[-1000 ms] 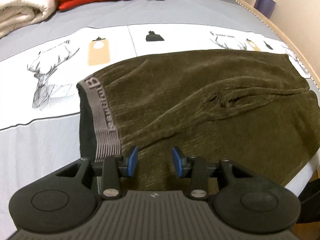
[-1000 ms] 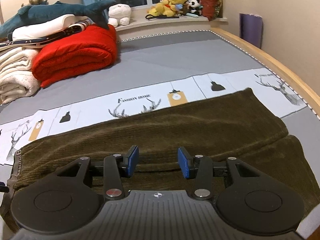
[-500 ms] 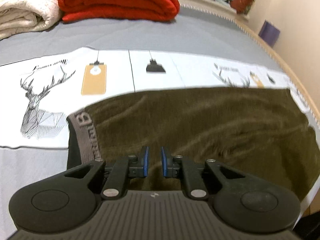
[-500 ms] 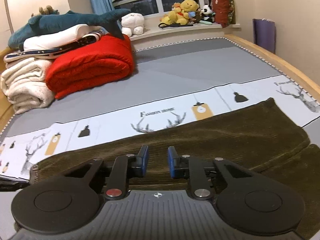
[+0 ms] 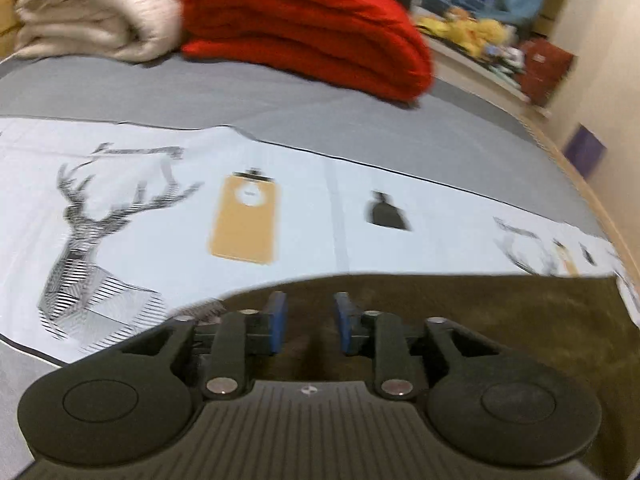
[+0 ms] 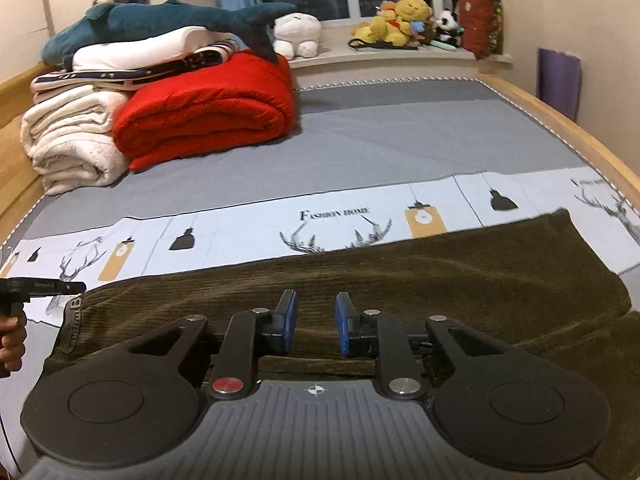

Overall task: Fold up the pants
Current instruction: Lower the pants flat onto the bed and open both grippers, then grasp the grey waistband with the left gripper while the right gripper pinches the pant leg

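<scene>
my left view is smeared with blur, and my left gripper [image 5: 307, 322] hides the near part of the pants [image 5: 500, 312]; its jaws are opening, with the olive cloth seen through the gap, though i can't tell if it touches them. my right gripper [image 6: 316, 326] has a fold of pants [image 6: 440, 280] between its half-closed pads, but i can't tell if they pinch it. the pants lie flat on the bed [image 6: 400, 148], long axis across my view, waistband [image 6: 74, 320] to the left, near a hand [image 6: 12, 340] cut off at the edge
</scene>
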`<state>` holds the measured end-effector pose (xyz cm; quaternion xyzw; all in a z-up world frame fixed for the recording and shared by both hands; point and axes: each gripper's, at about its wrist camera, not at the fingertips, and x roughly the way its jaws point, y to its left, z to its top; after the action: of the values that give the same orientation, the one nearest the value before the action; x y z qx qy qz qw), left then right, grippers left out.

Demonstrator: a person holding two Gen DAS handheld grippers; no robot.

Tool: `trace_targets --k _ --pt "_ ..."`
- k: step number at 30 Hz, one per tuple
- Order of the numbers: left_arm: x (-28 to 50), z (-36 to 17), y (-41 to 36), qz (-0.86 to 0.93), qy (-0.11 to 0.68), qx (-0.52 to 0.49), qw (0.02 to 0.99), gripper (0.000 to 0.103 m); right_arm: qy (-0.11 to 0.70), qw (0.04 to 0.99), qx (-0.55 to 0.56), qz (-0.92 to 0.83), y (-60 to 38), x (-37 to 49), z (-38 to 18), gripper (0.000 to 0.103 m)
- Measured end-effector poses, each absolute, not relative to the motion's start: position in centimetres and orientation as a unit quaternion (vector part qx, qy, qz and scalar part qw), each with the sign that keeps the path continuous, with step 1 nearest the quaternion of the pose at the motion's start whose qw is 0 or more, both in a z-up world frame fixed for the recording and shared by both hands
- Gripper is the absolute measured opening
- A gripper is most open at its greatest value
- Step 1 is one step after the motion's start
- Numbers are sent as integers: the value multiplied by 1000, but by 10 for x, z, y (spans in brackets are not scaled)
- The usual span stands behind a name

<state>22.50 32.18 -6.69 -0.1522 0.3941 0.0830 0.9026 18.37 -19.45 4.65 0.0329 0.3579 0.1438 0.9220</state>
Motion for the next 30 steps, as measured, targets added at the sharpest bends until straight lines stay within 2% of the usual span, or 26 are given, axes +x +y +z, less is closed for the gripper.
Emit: trace_targets --k 1,2,4,5,11,16,18,19,20,21,25,30 --pt "228 -69 328 94 395 -152 901 49 362 920 38 144 -197 185 45 22" --pt "232 -73 333 107 395 -149 900 65 364 919 40 144 -198 185 44 22" --pt "239 -79 342 121 399 -143 898 80 365 919 36 144 -199 186 42 22" --pt "242 -82 344 118 402 -143 896 82 365 919 32 143 -200 186 42 22" --pt "265 -103 336 89 418 -107 898 83 366 920 33 139 -205 189 40 22" --pt "272 -128 314 62 433 -15 899 82 370 919 27 130 -211 190 37 22" --pt "271 -129 314 41 431 -11 902 65 372 919 25 126 -214 189 36 22" --pt "271 -128 315 16 435 -19 900 39 373 919 24 124 -216 189 35 22" --pt "271 -124 313 2 438 -15 899 17 373 919 23 122 -217 189 35 22" --pt "271 -121 308 -4 442 5 897 11 373 920 21 120 -219 189 34 22" --pt "260 -109 286 -16 437 73 896 7 370 923 14 106 -227 189 33 22" --pt "233 -65 269 -12 407 68 911 6 371 925 31 77 -245 189 32 22"
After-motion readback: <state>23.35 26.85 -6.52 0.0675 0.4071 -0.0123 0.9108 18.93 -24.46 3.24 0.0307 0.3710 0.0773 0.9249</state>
